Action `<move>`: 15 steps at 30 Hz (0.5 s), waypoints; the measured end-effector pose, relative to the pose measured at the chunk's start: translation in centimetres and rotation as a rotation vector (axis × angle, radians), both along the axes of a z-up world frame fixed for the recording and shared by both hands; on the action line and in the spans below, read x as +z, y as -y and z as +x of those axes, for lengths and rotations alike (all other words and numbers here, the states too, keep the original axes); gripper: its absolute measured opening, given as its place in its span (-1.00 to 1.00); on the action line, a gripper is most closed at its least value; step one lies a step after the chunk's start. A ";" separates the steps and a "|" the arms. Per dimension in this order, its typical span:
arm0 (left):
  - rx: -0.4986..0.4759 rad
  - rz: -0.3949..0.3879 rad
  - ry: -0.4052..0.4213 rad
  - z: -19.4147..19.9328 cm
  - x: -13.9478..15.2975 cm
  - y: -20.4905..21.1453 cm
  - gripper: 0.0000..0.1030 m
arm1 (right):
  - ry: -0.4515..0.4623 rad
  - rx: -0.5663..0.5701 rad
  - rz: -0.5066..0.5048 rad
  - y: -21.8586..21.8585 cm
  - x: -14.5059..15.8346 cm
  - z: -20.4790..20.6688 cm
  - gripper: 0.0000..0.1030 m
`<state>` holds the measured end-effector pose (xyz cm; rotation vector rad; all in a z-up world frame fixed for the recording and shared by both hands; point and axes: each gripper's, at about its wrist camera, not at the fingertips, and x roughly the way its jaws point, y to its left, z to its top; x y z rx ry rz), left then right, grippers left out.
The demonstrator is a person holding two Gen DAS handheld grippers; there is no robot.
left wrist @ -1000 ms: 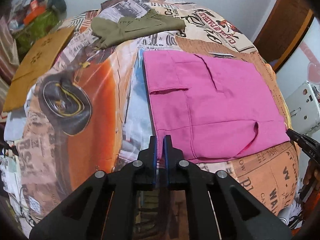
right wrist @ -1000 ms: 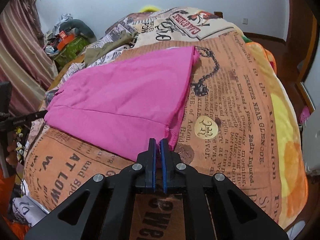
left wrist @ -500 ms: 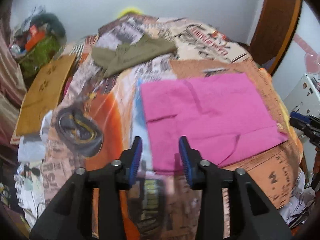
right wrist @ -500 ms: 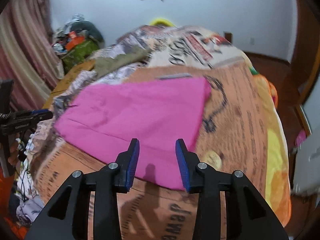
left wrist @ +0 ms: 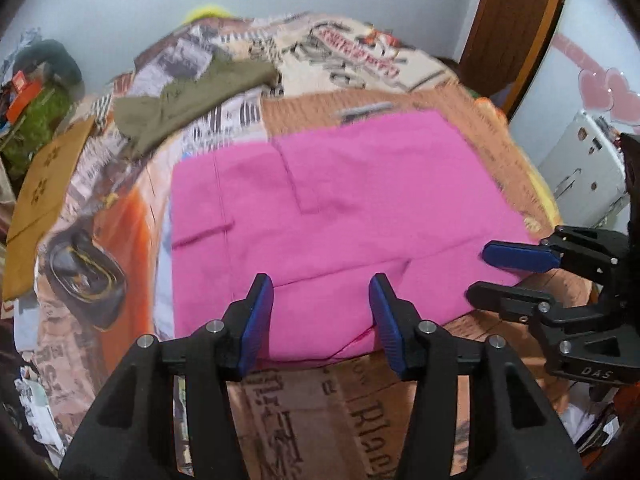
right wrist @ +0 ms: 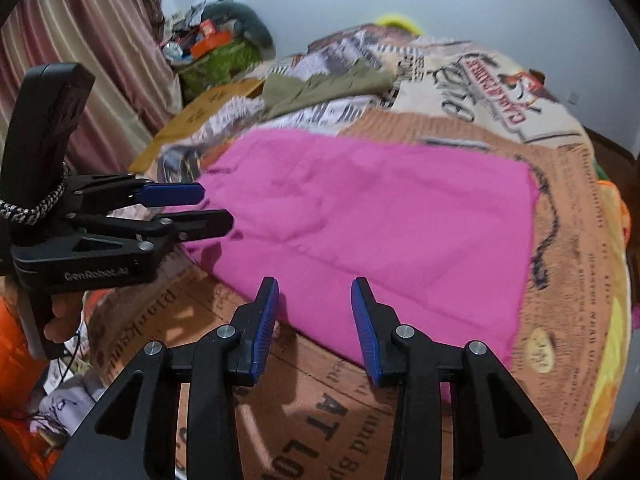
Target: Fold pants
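Blurred and cut-off parts

Motion is blurring the blanket print (left wrist: 360, 52) and the olive garment (left wrist: 188, 100); the right gripper (left wrist: 496, 276) is running off the frame edge, and the clutter pile (right wrist: 212, 40) is staying unreadable.

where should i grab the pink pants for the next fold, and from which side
Judging by how they lie, take the pink pants at the two near corners of the hem edge, left tool and right tool coming in low from the near side. That edge lies flat, free and closest, so it should lift and carry away cleanly.

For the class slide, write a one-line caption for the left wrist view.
Left gripper open above folded pink pants on the printed bedspread.
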<state>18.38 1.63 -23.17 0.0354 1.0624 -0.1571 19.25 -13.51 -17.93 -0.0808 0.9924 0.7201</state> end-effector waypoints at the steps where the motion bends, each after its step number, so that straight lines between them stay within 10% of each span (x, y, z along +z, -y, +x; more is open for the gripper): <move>1: 0.001 0.006 -0.005 -0.1 -0.5 -0.1 -0.02 | -0.016 0.000 -0.005 0.0 -0.6 0.1 -0.34; 15: 0.109 0.006 -0.012 -2.5 -0.7 -5.9 0.18 | -0.069 -0.143 0.007 5.6 -1.7 0.2 -0.34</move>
